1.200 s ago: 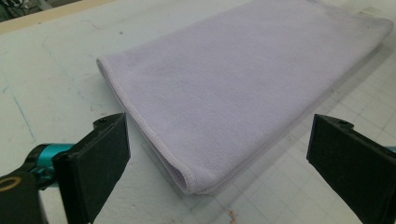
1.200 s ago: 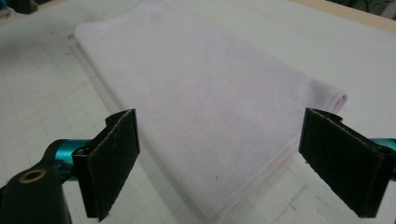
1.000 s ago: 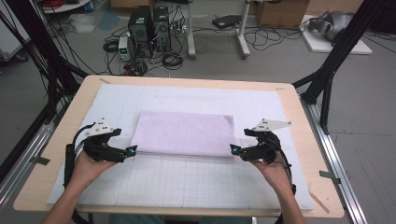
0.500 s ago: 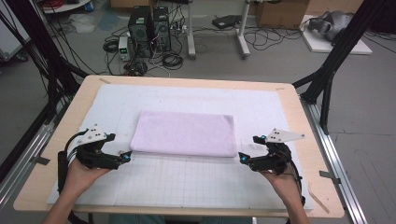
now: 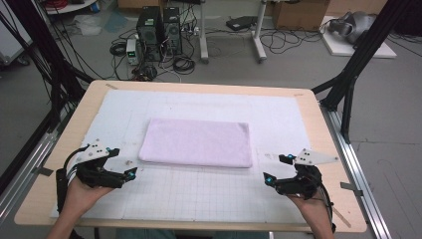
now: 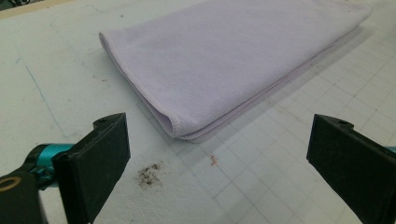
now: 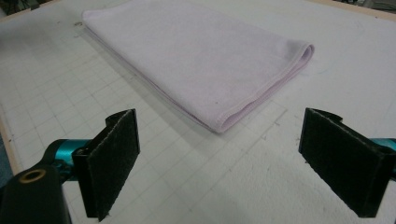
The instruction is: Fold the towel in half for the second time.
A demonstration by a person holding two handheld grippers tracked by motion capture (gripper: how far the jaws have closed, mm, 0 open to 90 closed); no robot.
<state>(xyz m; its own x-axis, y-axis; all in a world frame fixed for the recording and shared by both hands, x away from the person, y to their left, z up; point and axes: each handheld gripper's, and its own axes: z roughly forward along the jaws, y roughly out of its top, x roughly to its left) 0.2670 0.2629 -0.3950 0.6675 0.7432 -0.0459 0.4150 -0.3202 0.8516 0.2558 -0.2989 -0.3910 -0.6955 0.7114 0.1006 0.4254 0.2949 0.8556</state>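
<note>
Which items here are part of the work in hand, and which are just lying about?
Part of the work:
- folded lilac towel
- left gripper, jaws open
- right gripper, jaws open
- white grid mat beneath

Lying about:
- computer towers on the floor
- cables
- cardboard box

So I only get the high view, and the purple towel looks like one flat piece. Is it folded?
Observer: Yes. The left gripper view shows the towel doubled over, with stacked layers at its near corner.
Operator: Are the left gripper's black pads touching it?
Observer: No. The left gripper has its jaws wide apart, with bare mat between them and the towel.
Operator: And the other one?
Observer: The right gripper is open too, short of the towel's corner.
Operator: Is the mat clean?
Observer: Not quite. There's a dark smudge near the left gripper.
</note>
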